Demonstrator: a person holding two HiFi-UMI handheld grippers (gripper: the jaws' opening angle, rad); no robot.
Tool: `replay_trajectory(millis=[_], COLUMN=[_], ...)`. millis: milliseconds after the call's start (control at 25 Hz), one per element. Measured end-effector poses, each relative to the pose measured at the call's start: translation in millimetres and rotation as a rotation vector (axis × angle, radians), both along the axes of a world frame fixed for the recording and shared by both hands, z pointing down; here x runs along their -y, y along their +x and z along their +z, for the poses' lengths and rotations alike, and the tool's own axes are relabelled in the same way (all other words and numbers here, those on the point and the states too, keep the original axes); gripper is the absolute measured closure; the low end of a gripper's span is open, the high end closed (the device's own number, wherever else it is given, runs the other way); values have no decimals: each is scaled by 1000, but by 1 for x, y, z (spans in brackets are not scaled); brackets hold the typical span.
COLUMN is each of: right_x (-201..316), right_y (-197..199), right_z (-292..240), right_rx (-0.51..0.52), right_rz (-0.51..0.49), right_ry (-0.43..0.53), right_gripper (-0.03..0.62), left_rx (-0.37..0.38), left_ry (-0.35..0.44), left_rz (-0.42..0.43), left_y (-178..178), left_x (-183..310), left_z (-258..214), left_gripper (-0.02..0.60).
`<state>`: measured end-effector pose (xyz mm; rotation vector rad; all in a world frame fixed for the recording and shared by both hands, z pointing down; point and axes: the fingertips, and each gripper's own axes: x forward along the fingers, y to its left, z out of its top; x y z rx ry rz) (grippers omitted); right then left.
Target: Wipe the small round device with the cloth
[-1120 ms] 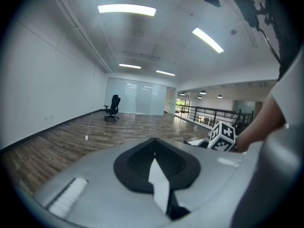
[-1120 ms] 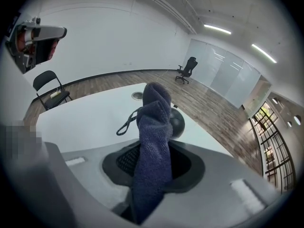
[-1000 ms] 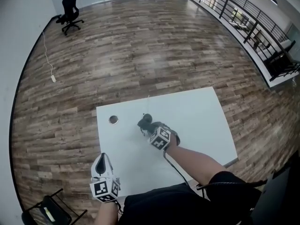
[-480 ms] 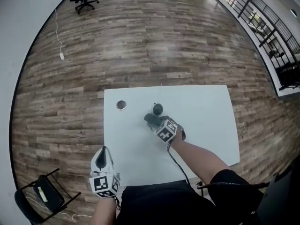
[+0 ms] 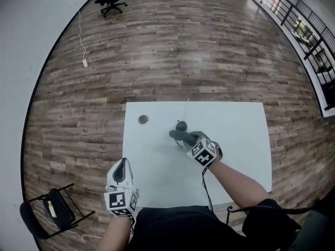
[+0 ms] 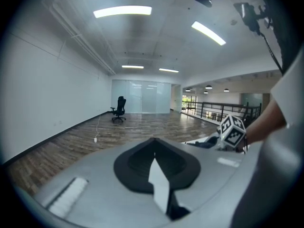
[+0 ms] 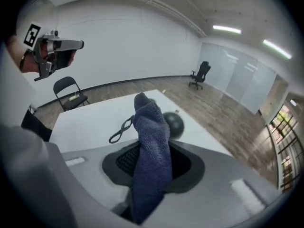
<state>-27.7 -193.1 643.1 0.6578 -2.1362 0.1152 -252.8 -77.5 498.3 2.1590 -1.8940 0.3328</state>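
Centrally, you are clamping your right tool [image 5: 184, 138] on the cloth [image 7: 151, 141] beside the small round device [image 7: 174, 124]; your left tool [image 5: 123, 164] is sitting closed, empty, lower left.

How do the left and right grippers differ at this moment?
The left gripper is shut and empty; the right gripper is shut on the dark cloth. The left gripper is at the table's left edge; the right gripper is over the table beside the small round device. Both carry marker cubes.
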Motion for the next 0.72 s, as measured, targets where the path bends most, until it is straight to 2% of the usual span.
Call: replay_trajectory(millis=[120, 200, 360, 720], right_x=[34, 50, 60, 67], right_y=[3, 3, 3, 19], right_z=[-33, -34, -14, 18], right_rx=[4, -18, -86, -153], right_rz=[25, 25, -10, -13], right_ry=[162, 196, 186, 121], right_gripper=[482, 482, 482, 482], left_rx=[26, 49, 76, 82], left_ry=[9, 0, -16, -40], left_rz=[1, 11, -5, -109], left_y=[8, 16, 21, 5], left_x=[-1, -7, -23, -55], left_z=[-7, -8, -7, -4], left_gripper=[574, 574, 574, 575])
